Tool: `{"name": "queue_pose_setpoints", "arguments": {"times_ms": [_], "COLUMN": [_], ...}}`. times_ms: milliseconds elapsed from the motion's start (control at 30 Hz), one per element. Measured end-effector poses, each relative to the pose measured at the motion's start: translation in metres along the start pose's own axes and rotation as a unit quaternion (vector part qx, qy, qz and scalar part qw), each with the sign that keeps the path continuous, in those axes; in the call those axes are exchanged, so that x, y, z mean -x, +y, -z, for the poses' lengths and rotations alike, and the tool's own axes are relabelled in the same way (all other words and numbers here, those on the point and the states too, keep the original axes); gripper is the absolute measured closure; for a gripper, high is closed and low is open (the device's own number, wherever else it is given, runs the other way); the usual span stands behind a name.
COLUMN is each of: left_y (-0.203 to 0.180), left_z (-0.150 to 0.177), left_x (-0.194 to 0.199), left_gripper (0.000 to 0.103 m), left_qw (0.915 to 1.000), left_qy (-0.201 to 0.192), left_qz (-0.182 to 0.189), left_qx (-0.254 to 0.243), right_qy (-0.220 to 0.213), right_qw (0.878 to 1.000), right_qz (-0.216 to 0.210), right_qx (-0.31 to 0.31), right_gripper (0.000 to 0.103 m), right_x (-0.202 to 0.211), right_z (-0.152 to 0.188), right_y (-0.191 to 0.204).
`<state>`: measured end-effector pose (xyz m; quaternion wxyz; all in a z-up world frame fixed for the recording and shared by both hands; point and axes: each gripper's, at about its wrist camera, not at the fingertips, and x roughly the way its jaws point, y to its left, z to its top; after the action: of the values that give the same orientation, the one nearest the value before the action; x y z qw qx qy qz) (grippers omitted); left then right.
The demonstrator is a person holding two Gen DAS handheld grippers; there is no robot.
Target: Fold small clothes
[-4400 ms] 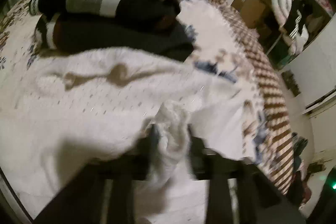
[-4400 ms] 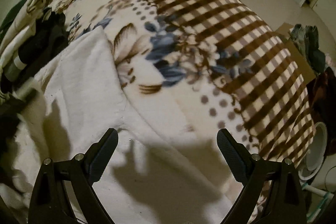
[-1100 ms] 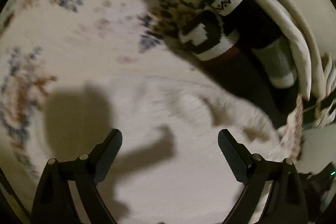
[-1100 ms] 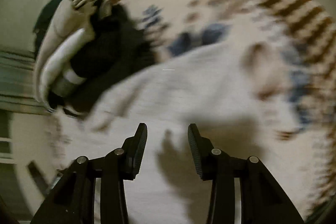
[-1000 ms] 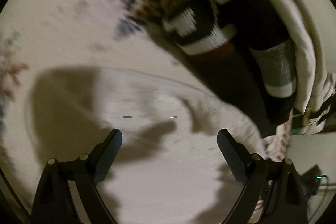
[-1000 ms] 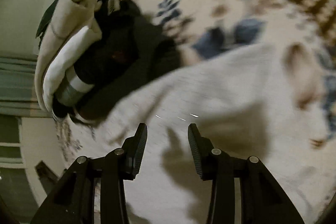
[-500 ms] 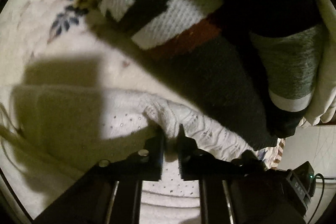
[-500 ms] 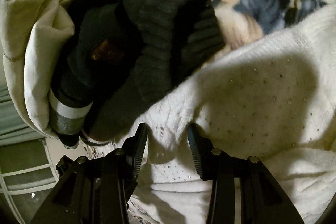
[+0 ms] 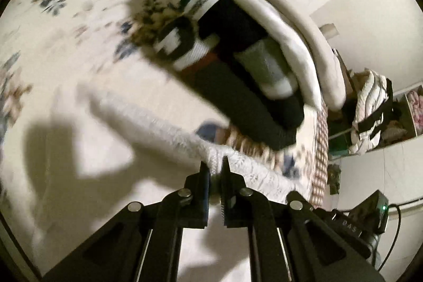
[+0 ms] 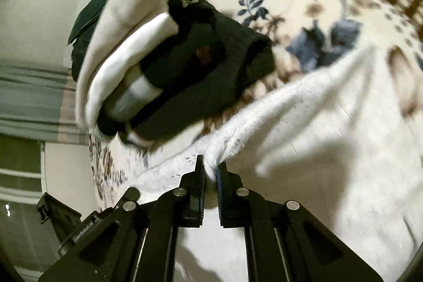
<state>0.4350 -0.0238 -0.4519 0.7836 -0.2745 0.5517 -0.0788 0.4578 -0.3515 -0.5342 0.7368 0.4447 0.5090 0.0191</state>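
Observation:
A white knit sweater (image 9: 164, 134) with small sparkling dots lies on a floral bedspread (image 9: 66, 25). My left gripper (image 9: 214, 166) is shut on the sweater's far edge, which rises off the bed between its pads. My right gripper (image 10: 210, 166) is shut on another bunch of that same edge of the white sweater (image 10: 304, 123), and the knit pulls taut from it toward the right. Just beyond both grippers sits a stack of folded clothes (image 9: 238, 65), dark and striped knits under cream ones, also seen as the stack (image 10: 185, 65) in the right wrist view.
The bedspread (image 10: 330, 4) turns to brown checks toward its far side. Past the bed's edge in the left wrist view are a wall, a shelf with heaped laundry (image 9: 370, 118) and a cable. Striped curtains (image 10: 29, 97) hang at left in the right wrist view.
Both grippers came down open to the sweater's far edge by the stack, closed on it, and have lifted it; the stack now looks farther off and the cloth hangs taut.

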Motion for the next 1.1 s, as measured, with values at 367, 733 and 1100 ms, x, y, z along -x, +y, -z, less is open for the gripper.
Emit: {"name": "queue_pose_setpoints", "arguments": {"times_ms": [367, 733, 1100], "left_y": [0.072, 0.096, 0.102], "left_z": [0.103, 0.083, -0.037], "left_x": [-0.01, 0.034, -0.005], "left_gripper": [0.097, 0.051, 0.051], "left_qw": [0.9946, 0.9944, 0.9901], "left_qy": [0.072, 0.049, -0.005], "left_qz": [-0.064, -0.053, -0.084], "left_qx": [0.037, 0.078, 0.113], "right_qy": [0.07, 0.059, -0.033], "right_qw": [0.995, 0.992, 0.993], "right_qz": [0.071, 0.108, 0.086], "right_qx": [-0.028, -0.02, -0.068], "right_gripper": [0.095, 0.046, 0.045], "right_x": [0.006, 0.032, 0.034], "right_z": [0.121, 0.099, -0.014], "right_y": [-0.086, -0.108, -0.1]}}
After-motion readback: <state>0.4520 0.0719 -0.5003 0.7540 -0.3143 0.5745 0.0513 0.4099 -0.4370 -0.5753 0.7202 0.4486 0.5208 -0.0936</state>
